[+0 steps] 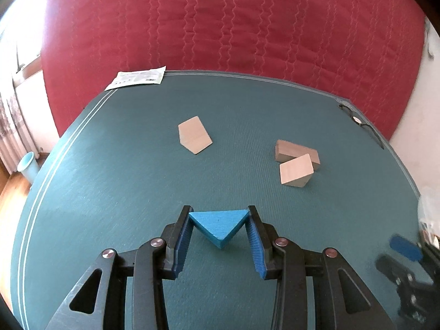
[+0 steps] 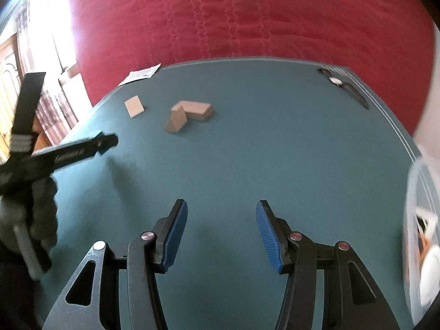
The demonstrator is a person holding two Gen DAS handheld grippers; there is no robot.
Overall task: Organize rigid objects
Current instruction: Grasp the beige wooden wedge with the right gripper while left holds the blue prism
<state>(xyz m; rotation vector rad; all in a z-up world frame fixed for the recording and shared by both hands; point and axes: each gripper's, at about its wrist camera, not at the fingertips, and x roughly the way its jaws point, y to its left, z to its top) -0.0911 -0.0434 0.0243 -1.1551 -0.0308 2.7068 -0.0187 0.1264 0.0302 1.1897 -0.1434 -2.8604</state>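
My left gripper (image 1: 219, 214) is shut on a blue triangular block (image 1: 220, 225), its pads pressing the block's two far corners, just above the teal mat (image 1: 123, 192). Three plain wooden blocks lie farther out: a flat pentagon block (image 1: 194, 134) in the middle, and at the right a wedge block (image 1: 296, 170) leaning against a long block (image 1: 291, 150). My right gripper (image 2: 221, 210) is open and empty over bare mat. In the right wrist view the left gripper (image 2: 107, 141) shows at the left, with the wedge (image 2: 176, 122), long block (image 2: 198, 110) and flat block (image 2: 134, 106) beyond.
A red quilted bed (image 1: 233, 22) runs behind the mat. A white paper packet (image 1: 137, 77) lies at the mat's far left corner and black glasses (image 1: 360, 122) at its far right edge. A clear plastic container (image 2: 420, 242) stands at the right.
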